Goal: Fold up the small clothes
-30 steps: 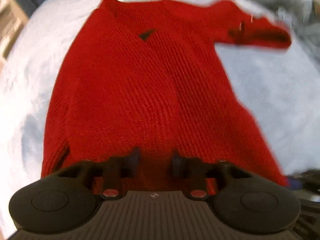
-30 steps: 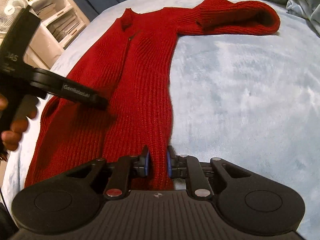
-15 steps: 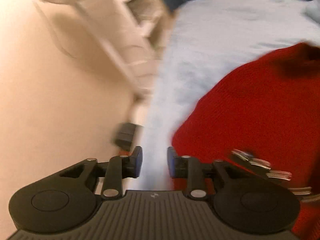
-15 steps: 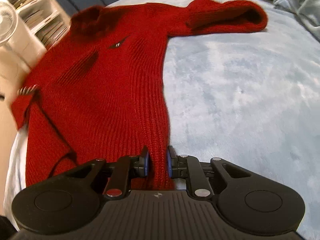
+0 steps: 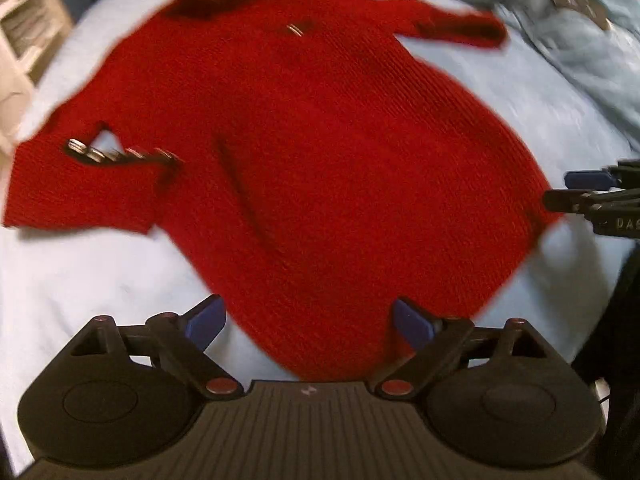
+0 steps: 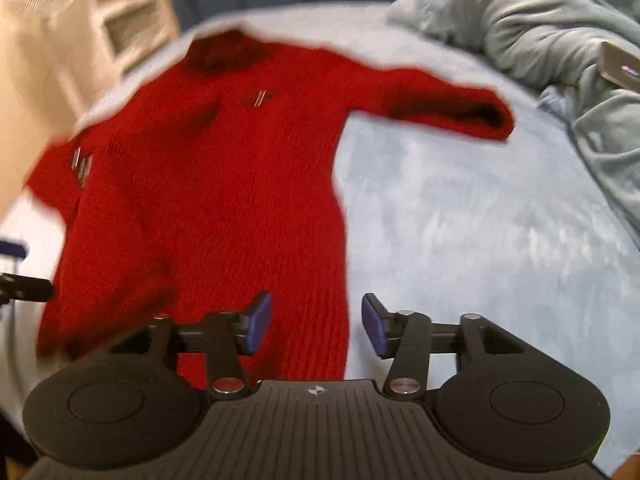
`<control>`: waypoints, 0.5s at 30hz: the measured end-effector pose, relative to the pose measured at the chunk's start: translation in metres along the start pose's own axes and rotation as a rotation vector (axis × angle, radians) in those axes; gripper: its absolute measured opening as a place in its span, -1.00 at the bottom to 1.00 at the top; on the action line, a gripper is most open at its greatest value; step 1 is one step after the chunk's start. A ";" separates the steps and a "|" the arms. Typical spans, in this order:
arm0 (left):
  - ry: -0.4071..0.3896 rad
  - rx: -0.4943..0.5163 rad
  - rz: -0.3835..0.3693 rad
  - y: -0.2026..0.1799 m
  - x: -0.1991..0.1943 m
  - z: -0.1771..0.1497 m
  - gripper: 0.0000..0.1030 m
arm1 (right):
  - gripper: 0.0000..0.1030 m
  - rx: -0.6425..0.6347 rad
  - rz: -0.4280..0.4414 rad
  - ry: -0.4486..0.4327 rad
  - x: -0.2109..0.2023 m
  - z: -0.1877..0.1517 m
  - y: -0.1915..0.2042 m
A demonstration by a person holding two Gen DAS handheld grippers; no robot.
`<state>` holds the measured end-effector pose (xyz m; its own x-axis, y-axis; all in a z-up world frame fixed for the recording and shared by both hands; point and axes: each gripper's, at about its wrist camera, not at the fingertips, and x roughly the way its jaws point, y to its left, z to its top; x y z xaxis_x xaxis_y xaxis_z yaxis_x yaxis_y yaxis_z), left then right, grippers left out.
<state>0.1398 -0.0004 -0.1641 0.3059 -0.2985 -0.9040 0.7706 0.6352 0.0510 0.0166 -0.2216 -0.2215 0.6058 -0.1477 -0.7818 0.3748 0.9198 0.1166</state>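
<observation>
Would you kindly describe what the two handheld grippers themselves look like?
Both the left gripper and right gripper are matte black, with a ribbed central body, two round side discs, angled linkage arms on silver or reddish pivots, and blue pads lining the jaws. No cables or sleeves show.

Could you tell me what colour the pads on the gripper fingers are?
Blue pads, clearest in the right wrist view.

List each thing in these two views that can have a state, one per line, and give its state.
Red knit sweater: spread flat, unfolded, both sleeves out to the sides.
Left claw: open, empty, at the sweater's hem.
Right claw: open, empty, at the hem's right corner.
Light blue blanket: spread smooth under the sweater.
Grey-blue bedding: bunched up at the far right.
</observation>
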 end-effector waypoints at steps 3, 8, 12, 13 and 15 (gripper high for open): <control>0.028 0.030 -0.003 -0.013 0.017 -0.009 0.82 | 0.10 -0.056 0.005 0.092 0.010 -0.028 0.012; 0.021 -0.113 0.092 0.011 0.014 0.000 0.25 | 0.15 -0.063 -0.070 0.052 0.022 -0.038 0.026; 0.011 -0.216 0.125 0.057 -0.005 -0.011 0.43 | 0.14 0.162 -0.031 -0.015 0.008 -0.017 -0.004; 0.013 -0.220 0.140 0.062 -0.005 -0.016 0.53 | 0.14 0.186 -0.030 -0.024 0.007 -0.014 -0.012; 0.024 -0.269 0.139 0.079 -0.003 -0.020 0.57 | 0.14 0.162 -0.067 -0.020 0.011 -0.011 -0.018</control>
<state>0.1887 0.0654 -0.1658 0.3826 -0.1802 -0.9062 0.5456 0.8356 0.0642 0.0087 -0.2356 -0.2392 0.5889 -0.2155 -0.7790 0.5222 0.8371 0.1632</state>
